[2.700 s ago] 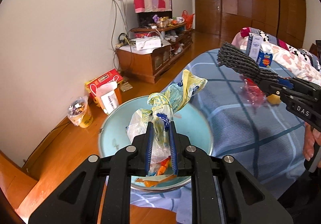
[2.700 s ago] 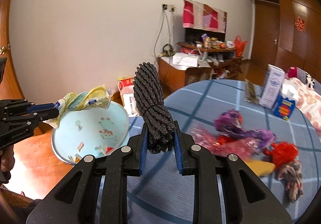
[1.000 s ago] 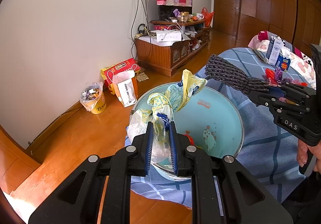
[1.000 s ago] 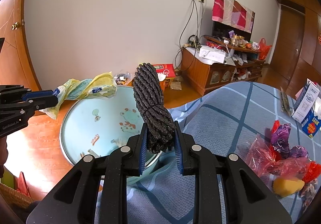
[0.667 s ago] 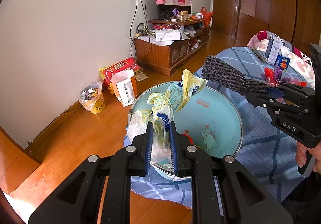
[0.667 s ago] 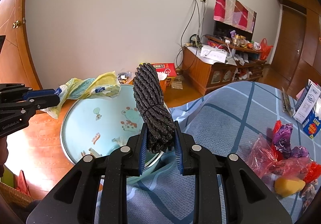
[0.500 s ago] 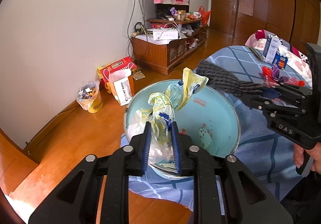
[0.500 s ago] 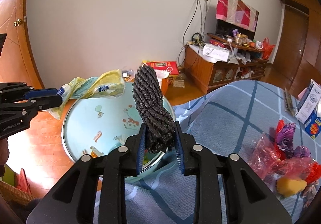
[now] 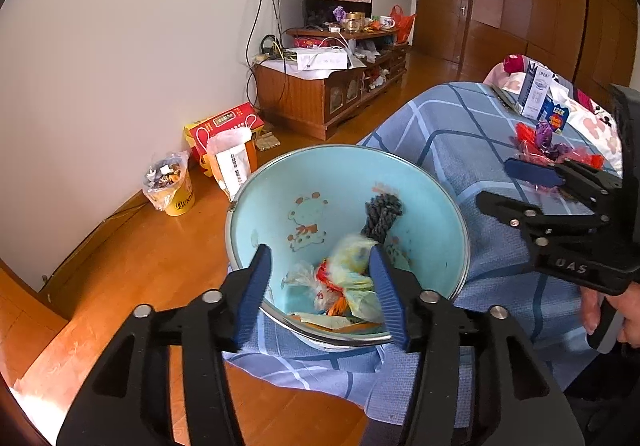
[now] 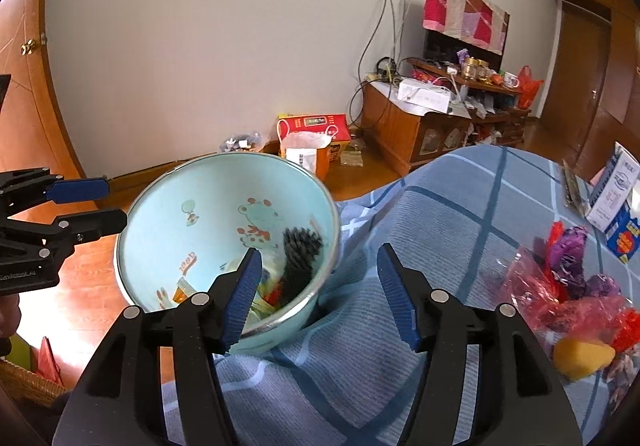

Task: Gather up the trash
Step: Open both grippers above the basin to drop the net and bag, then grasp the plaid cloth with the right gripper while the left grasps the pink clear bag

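A light blue basin (image 9: 348, 150) (image 10: 208, 206) with cartoon prints stands at the edge of the blue checked bedspread (image 9: 452, 134). Inside it lie a dark knitted bundle (image 9: 382, 212) (image 10: 302, 250), a blurred yellow-green plastic bag (image 9: 352, 254) and other scraps. My left gripper (image 9: 319, 252) (image 10: 114, 202) hangs over the basin's near rim; its jaws are opening, with nothing pressed between them. My right gripper (image 10: 319, 252) (image 9: 508, 186) hovers over the basin's right side; its jaws are opening too and hold nothing.
Red and purple wrappers (image 10: 568, 278) (image 9: 548, 144) and a yellow lump (image 10: 582, 356) lie on the bedspread, with cartons (image 10: 616, 198) behind them. On the wooden floor stand a yellow bucket (image 9: 172, 190), a paper bag (image 9: 234, 162) and a TV cabinet (image 9: 320, 94).
Both grippers opened. The plastic bag left the left jaws and the dark bundle left the right jaws; both dropped into the basin.
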A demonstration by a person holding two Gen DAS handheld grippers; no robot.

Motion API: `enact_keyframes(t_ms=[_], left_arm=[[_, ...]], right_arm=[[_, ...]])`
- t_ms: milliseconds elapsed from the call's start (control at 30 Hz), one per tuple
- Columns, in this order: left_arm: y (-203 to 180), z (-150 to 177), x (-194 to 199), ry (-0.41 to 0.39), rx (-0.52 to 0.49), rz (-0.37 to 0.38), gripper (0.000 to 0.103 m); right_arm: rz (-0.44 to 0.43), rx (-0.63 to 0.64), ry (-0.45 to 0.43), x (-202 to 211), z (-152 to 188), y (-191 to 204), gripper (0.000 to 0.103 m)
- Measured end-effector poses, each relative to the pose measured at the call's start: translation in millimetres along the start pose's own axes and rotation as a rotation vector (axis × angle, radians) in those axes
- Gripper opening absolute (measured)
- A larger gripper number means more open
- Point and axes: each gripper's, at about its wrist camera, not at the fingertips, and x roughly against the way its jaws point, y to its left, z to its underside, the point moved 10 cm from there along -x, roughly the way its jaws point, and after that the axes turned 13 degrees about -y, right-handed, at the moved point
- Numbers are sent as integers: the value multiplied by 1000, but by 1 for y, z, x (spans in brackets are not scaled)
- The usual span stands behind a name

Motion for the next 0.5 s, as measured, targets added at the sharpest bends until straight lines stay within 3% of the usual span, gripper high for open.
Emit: enact_keyframes(t_ms=[300,500], left_arm=[[-35,12,-18,32,-68,36,58],[-73,7,-30,23,-113,93,58]], right_arm=[[103,-66,-10,45,16,-58,66],[246,-143,-34,101,35,-123,70]])
